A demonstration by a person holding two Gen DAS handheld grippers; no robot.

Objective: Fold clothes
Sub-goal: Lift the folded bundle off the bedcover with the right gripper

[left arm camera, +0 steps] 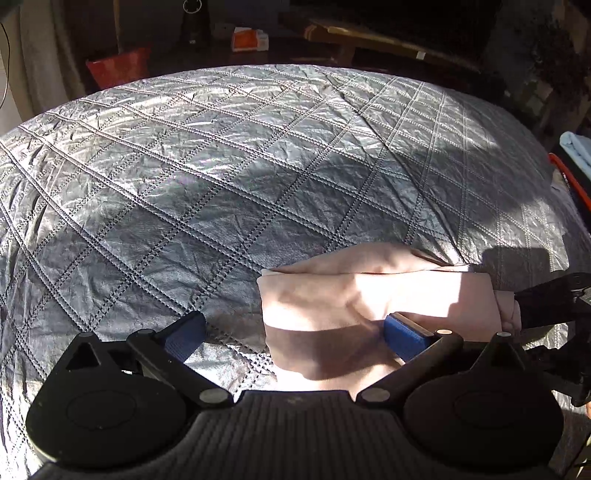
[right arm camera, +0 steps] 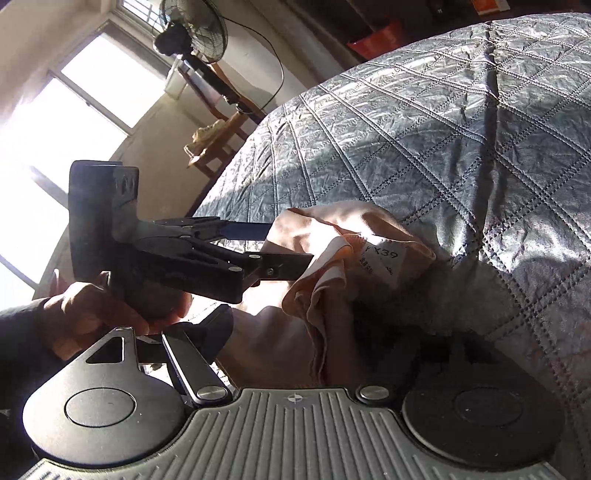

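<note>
A folded pale pink garment (left arm camera: 354, 295) lies on the grey quilted bedspread (left arm camera: 221, 166) near its front edge. My left gripper (left arm camera: 295, 334) is open wide: its left finger (left arm camera: 184, 336) rests on the quilt, and its right finger (left arm camera: 406, 338) presses on the garment's near part. In the right wrist view the garment (right arm camera: 351, 280) is bunched, with a white label (right arm camera: 384, 258) showing. My right gripper (right arm camera: 314, 350) is at the garment's right end; its fingertips are buried in the cloth, so its state is hidden. The left gripper (right arm camera: 291, 245) shows there side-on.
The bedspread (right arm camera: 461, 129) covers most of both views. Beyond it stand a red bag (left arm camera: 118, 66), an orange box (left arm camera: 249, 40) and a wooden bench (left arm camera: 369, 37). A fan (right arm camera: 195, 29) and a wooden chair (right arm camera: 218, 144) stand by the window. An orange-rimmed basket (left arm camera: 569, 177) is at the right.
</note>
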